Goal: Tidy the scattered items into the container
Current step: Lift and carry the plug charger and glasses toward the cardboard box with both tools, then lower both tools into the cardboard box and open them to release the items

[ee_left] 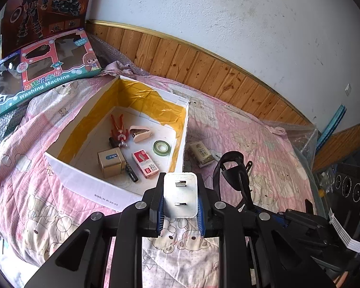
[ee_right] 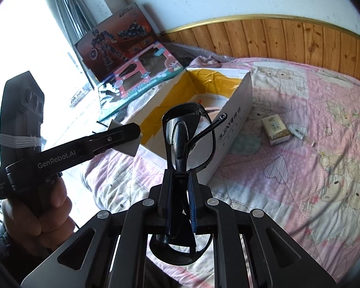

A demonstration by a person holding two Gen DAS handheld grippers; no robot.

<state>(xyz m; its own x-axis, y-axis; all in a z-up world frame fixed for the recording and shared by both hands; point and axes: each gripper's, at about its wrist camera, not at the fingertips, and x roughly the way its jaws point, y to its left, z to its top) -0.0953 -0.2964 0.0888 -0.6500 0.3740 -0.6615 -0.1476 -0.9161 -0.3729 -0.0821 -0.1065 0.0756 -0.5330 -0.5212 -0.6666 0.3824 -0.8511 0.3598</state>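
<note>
Currently, left tool (ee_left: 180, 195) is clamping a white charger plug (ee_left: 180, 193) just before the white box (ee_left: 122, 129); right tool (ee_right: 180, 187) is pinching black glasses (ee_right: 188, 139) beside it. 1 tissue pack (ee_right: 275, 130) is lying on the bed (ee_right: 312, 180).

We see daylight pouring from a blown-out white window (ee_right: 36, 60) at the right wrist view's left, soft shadows falling on the pink quilt (ee_left: 240, 124), and both fisheye views bending the wood paneling (ee_left: 204, 69) into dark vignetted corners.
</note>
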